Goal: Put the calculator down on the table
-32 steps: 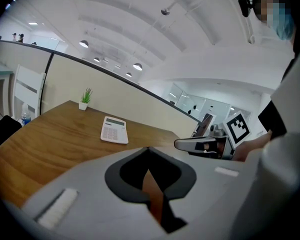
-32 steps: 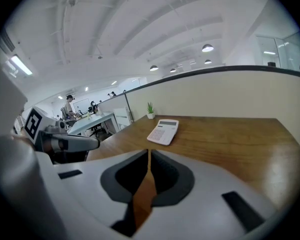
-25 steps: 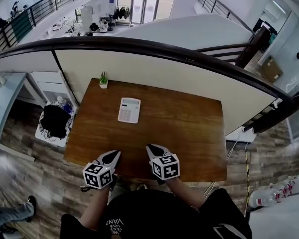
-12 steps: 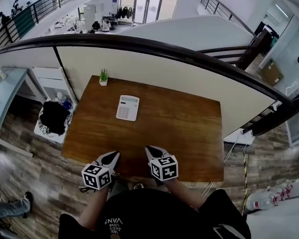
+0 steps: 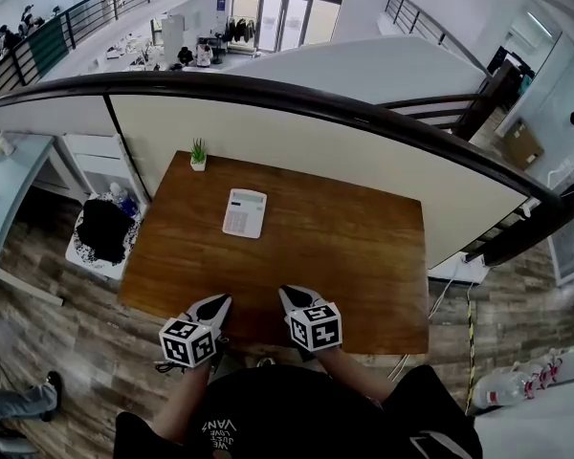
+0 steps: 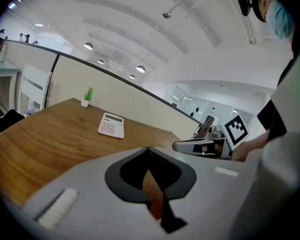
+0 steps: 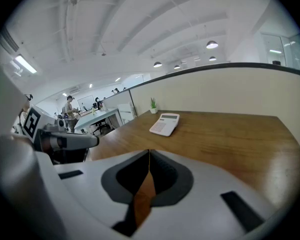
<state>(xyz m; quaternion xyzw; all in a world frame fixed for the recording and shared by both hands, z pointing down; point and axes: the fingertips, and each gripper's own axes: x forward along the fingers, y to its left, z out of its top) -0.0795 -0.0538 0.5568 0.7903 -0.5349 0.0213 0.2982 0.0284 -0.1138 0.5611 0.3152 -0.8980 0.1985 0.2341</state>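
Note:
A white calculator (image 5: 245, 212) lies flat on the brown wooden table (image 5: 344, 256), towards its far left; it shows too in the left gripper view (image 6: 111, 125) and the right gripper view (image 7: 164, 124). My left gripper (image 5: 219, 301) hovers at the table's near edge, its jaws shut with nothing between them. Just to its right, my right gripper (image 5: 291, 292) is also shut and empty. Both grippers are far from the calculator and point towards it.
A small potted plant (image 5: 199, 153) stands at the table's far left corner. A curved partition wall (image 5: 297, 127) runs behind the table. Left of the table a white stand (image 5: 100, 242) carries a black cloth and a bottle.
None of the objects moved; both grippers stay at the near edge. The head view shifted slightly.

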